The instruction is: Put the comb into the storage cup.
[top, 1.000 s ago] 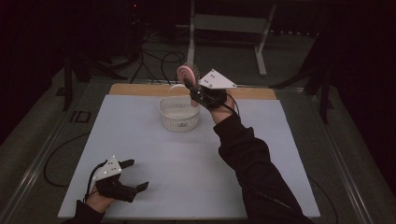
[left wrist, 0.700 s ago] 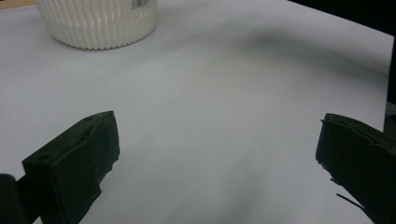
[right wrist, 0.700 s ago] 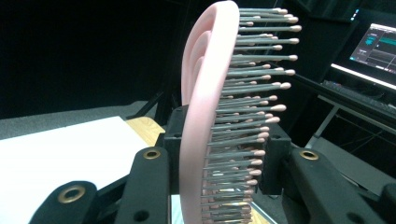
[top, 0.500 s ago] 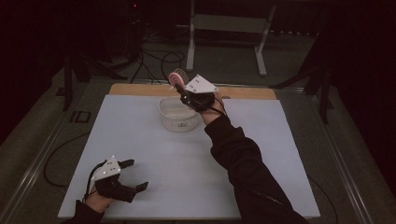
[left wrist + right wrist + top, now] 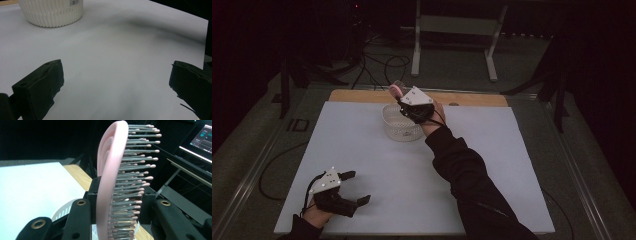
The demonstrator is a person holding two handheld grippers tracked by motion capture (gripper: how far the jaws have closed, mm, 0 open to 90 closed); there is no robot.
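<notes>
A white sheet (image 5: 377, 170) covered the table in a dark room, with a wooden strip (image 5: 472, 98) showing along its far edge. The right gripper (image 5: 404, 102) was clamped on a pink hairbrush (image 5: 110, 182), held on edge with its bristles turned to one side, just above the far rim of a white slotted basket (image 5: 399, 127) near the sheet's far edge. The left gripper (image 5: 353, 187) rested at the near left corner, well apart from the basket, jaws spread wide with nothing between them.
</notes>
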